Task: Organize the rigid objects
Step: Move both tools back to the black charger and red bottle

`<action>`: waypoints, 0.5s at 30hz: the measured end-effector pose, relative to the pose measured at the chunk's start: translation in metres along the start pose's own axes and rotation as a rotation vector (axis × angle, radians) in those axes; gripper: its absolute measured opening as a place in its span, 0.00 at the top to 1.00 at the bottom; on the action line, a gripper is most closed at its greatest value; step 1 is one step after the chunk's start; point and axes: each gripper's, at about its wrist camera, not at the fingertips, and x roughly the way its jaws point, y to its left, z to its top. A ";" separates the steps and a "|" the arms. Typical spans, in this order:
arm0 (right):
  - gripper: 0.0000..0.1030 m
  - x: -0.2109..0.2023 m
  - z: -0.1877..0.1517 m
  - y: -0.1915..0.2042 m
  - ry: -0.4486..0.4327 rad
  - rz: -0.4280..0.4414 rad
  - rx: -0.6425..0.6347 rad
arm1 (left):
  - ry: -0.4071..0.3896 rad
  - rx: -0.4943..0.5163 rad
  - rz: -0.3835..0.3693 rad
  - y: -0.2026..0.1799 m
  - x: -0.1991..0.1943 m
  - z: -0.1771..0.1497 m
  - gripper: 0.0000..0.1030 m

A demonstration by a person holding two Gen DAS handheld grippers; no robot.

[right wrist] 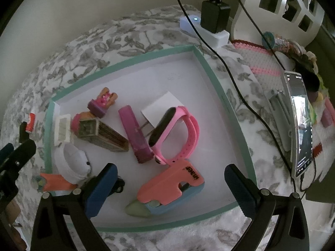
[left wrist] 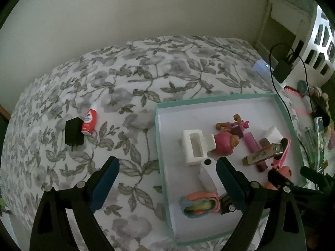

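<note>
Risks: left tool [left wrist: 167, 179] and right tool [right wrist: 170, 185], both spread and empty. Shallow teal-rimmed white cardboard tray [left wrist: 159, 138] crowded. Small red cylindrical bottle [left wrist: 89, 122] and black rectangular plug block [left wrist: 73, 132] lie outside, far left on floral bedspread [left wrist: 129, 79]; soft bedding may let either roll or sink under a pinch.
</note>
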 end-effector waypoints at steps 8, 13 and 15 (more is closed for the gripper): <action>0.00 -0.062 0.008 0.008 -0.232 0.061 0.023 | -0.058 -0.122 0.026 0.053 -0.025 0.010 0.09; 0.00 -0.073 0.010 0.043 -0.276 0.116 -0.044 | -0.054 -0.206 0.071 0.096 -0.025 0.009 0.09; 0.00 -0.076 0.009 0.055 -0.285 0.127 -0.066 | -0.045 -0.259 0.073 0.114 -0.023 0.008 0.09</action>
